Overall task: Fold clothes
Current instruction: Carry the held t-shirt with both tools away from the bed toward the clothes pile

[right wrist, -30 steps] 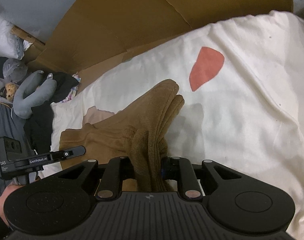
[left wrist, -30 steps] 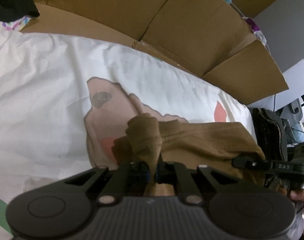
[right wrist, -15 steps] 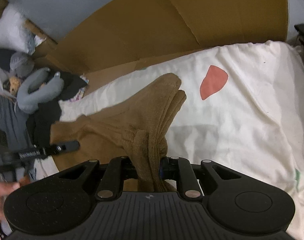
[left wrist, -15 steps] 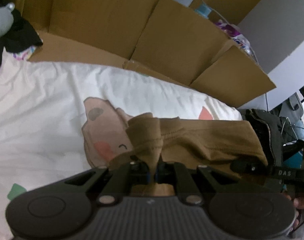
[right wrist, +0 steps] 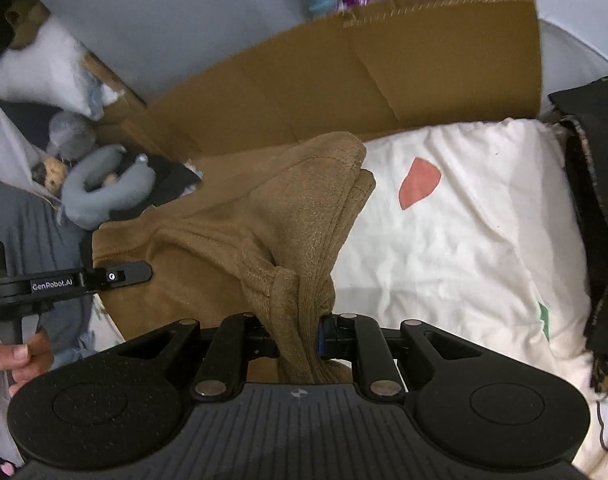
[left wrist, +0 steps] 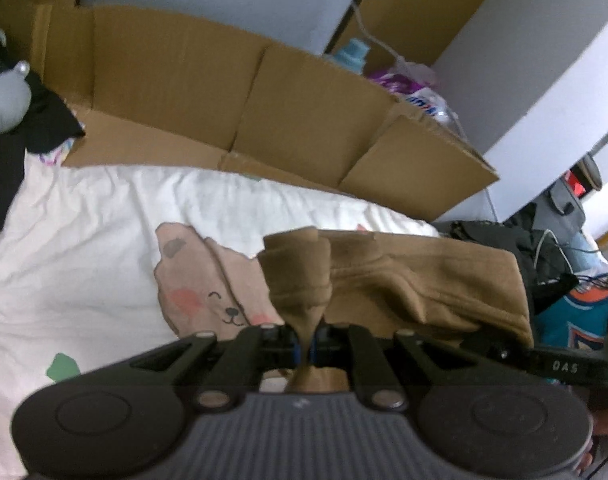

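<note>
both the left gripper (left wrist: 306, 350) and right gripper (right wrist: 297, 334) clamp the brown garment (right wrist: 231, 216), seemingly clear of the white sheet (right wrist: 464, 248).

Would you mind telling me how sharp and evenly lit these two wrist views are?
Left wrist view: the cardboard box and the clutter behind it are smeared, and the brown garment is soft. Right wrist view: the background is blurred, but the garment's knit stays crisp near the jaws; the white bedsheet looks bright without glare. Fisheye bending shows in both.

Changes: you have raised both grippers, left gripper (left wrist: 307, 350) and right gripper (right wrist: 299, 338), lifting the brown garment (right wrist: 239, 236) clear of the white bedsheet (right wrist: 456, 248); more cardboard (left wrist: 263, 100) and wall now show behind.
</note>
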Available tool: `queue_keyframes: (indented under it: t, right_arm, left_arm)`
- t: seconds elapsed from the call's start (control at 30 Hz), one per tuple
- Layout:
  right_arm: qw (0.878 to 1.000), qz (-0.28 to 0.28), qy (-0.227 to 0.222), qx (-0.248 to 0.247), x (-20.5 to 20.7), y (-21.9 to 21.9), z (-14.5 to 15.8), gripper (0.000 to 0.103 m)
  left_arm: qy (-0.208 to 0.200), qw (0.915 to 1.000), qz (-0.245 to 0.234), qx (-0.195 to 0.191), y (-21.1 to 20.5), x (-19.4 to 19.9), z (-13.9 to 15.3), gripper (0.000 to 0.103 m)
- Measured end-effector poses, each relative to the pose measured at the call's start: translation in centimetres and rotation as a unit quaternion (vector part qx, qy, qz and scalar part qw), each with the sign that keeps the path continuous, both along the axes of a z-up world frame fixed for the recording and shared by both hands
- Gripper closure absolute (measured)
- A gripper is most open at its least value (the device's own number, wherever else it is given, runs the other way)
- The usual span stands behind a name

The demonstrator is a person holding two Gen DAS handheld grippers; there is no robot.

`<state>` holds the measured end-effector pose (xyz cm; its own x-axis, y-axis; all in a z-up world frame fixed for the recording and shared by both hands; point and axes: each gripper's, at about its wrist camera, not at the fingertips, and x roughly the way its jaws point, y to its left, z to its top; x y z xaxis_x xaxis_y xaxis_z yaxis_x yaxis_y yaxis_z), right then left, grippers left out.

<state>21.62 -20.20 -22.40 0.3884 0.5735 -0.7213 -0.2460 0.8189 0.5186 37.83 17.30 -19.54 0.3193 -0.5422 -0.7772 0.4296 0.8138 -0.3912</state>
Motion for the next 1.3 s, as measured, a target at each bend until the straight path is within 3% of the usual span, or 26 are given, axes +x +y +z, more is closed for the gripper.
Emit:
queue_keyframes:
  t: [0.27,0.53,0.93,1.3]
  right_arm:
    - [0.999,-0.007,-0.042,0.016,-1.7,-1.4,6.3,0.09]
    - [0.994,-0.013,-0.101,0.036,-2.4,-2.1,15.1,0.09]
    - [0.985,0.005,-0.166,0.05,-6.1,-4.3,27.9,0.09]
    - [0.974,0.015,-0.225,0.034,-10.9,-5.9,37.2,0.09]
  left_arm:
    - [-0.044,0.9989,0.006,-0.017,0.1,-1.6,7.2,0.099]
    - [-0.091,0.9948,0.025,-0.039,0.5,-3.1,15.5,0.099]
    - [-0.156,0.9859,0.013,-0.057,0.7,-7.7,27.9,0.099]
    - [-0.198,0.9771,0.017,-0.076,1.1,-13.6,35.5,0.099]
